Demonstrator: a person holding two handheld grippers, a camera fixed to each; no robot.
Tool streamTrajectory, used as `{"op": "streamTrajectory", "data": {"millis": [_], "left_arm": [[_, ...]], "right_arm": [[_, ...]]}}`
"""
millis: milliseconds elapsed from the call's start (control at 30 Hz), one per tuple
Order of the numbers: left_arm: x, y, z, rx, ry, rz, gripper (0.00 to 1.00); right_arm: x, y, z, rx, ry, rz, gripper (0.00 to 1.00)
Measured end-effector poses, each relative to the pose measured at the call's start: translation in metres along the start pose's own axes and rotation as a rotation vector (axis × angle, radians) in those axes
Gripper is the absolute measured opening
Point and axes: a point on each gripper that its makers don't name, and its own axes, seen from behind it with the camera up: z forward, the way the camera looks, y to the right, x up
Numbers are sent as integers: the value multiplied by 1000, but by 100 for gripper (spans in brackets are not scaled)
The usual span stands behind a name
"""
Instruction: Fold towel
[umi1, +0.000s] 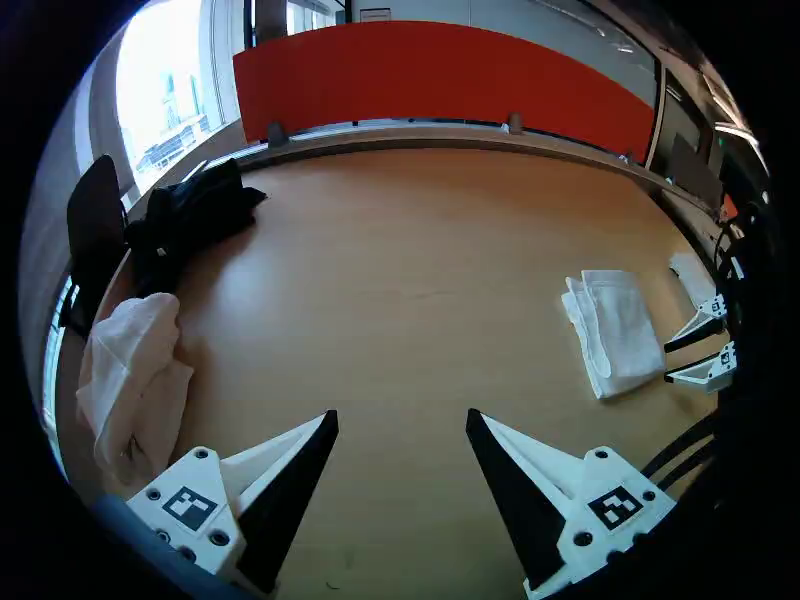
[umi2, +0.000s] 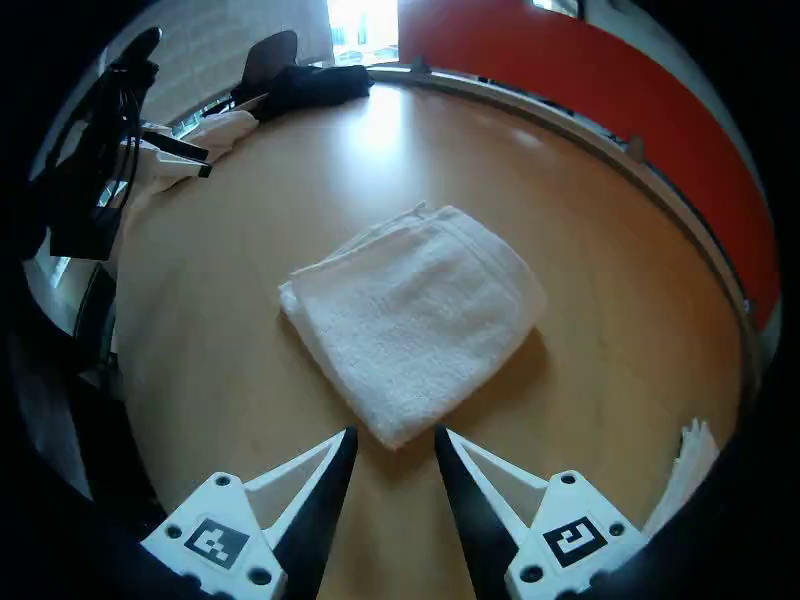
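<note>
A white towel (umi2: 420, 315) lies folded into a thick square on the wooden table (umi2: 600, 300). Its near corner points into the gap between the fingertips of my right gripper (umi2: 394, 434), which is open and not pressing on it. In the left gripper view the same towel (umi1: 612, 330) lies far to the right, with the right gripper (umi1: 667, 363) at its right edge. My left gripper (umi1: 400, 420) hangs open over bare tabletop (umi1: 400, 280), holding nothing. It also appears at the upper left of the right gripper view, as the left gripper (umi2: 207, 163).
A pile of white cloth (umi1: 130, 380) lies at the table's left edge, with black clothing (umi1: 190, 215) and a dark chair (umi1: 95, 230) beyond it. A red partition (umi1: 450, 80) runs along the far edge. More white cloth (umi2: 690, 460) lies at the right.
</note>
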Motion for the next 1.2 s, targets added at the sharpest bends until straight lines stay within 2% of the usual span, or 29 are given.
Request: {"op": "streamTrajectory", "data": {"millis": [467,600,900,1000,1200], "left_arm": [[0,0,1,1,0,-1,95],[0,0,2,1,0,-1,95],[-1,-2,1,3,0,-3,95],[-1,-2,1,4,0,-3,95],[-2,-1,2,3,-1,-3,95]], "right_arm": [[-9,1,5,-15,-20,-11,56],[-10,2,5,-21,-20,-12,47],[-10,2,6,-22,-14,-5,10],[-9,2,8,-22,-6,1,6],[-6,3,9,-23,9,14,5]]}}
